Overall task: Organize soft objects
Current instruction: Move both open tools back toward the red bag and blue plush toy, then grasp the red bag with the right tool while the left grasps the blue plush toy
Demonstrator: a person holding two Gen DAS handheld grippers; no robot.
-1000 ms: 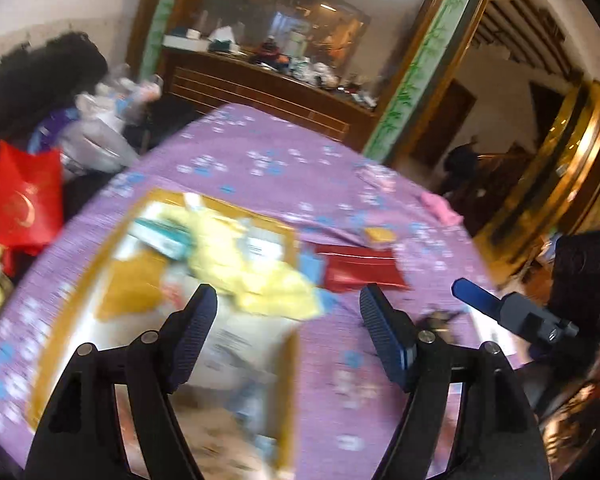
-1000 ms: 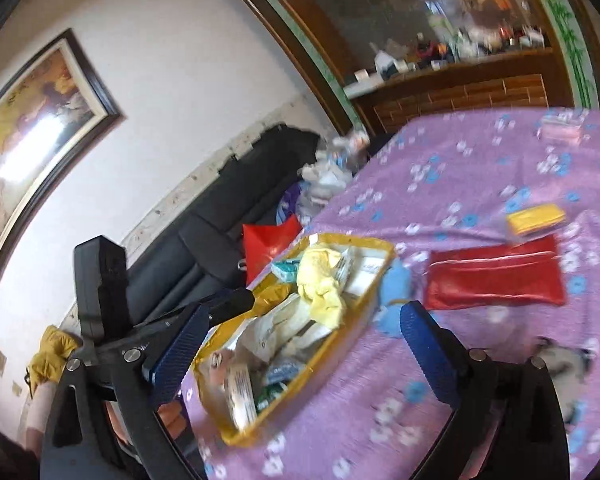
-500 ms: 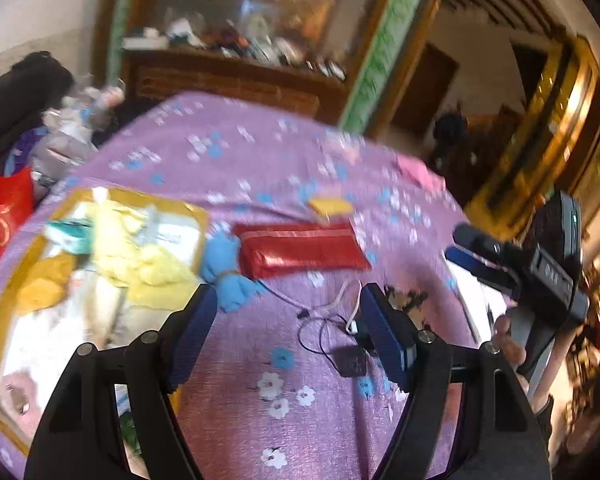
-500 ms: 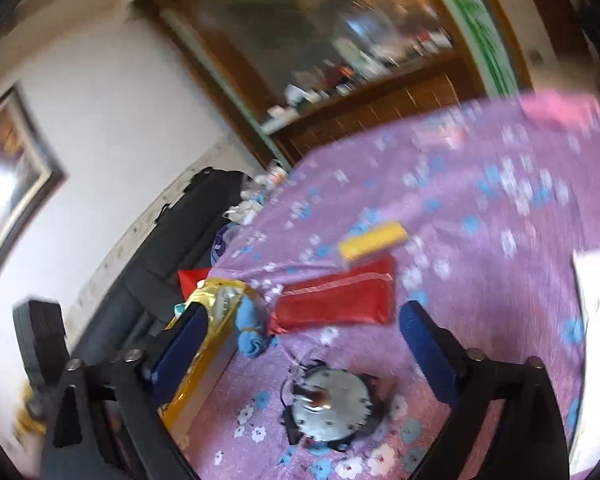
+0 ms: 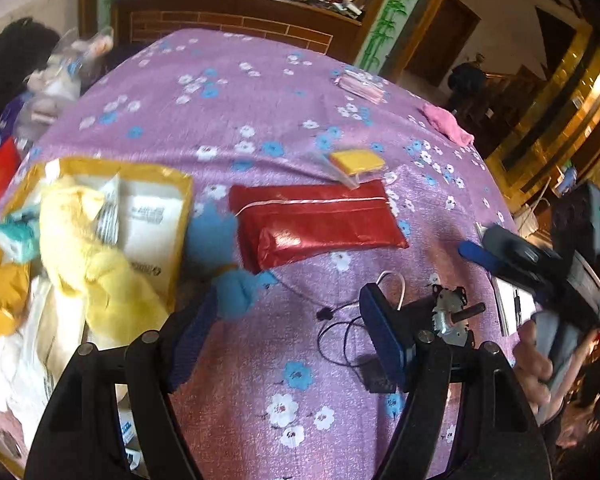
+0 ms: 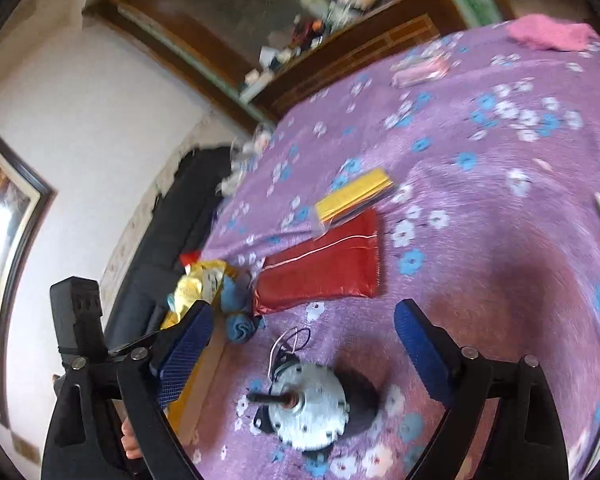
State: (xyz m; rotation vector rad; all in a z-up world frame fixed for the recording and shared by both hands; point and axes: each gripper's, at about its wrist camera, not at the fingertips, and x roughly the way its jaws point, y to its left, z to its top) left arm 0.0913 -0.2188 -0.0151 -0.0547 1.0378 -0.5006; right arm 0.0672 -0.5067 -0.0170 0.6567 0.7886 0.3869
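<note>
A blue soft toy (image 5: 228,268) lies on the purple floral cloth beside a gold tray (image 5: 180,216) that holds a yellow soft toy (image 5: 96,264) and packets. It also shows in the right wrist view (image 6: 236,312). A pink cloth (image 5: 446,124) lies at the far right edge, also seen far off in the right wrist view (image 6: 548,34). My left gripper (image 5: 288,340) is open and empty, just in front of the blue toy. My right gripper (image 6: 300,354) is open and empty above a metal motor (image 6: 308,412).
A red foil pouch (image 5: 316,224) and a yellow packet (image 5: 356,160) lie mid-table. The motor (image 5: 452,312) with black and white wires lies near the left gripper. A pink packet (image 5: 360,84) lies far back. A dark sofa (image 6: 172,232) stands left of the table.
Both grippers swung right, away from the gold tray, toward the table's middle. The right gripper now hangs over the motor. Both stayed open.
</note>
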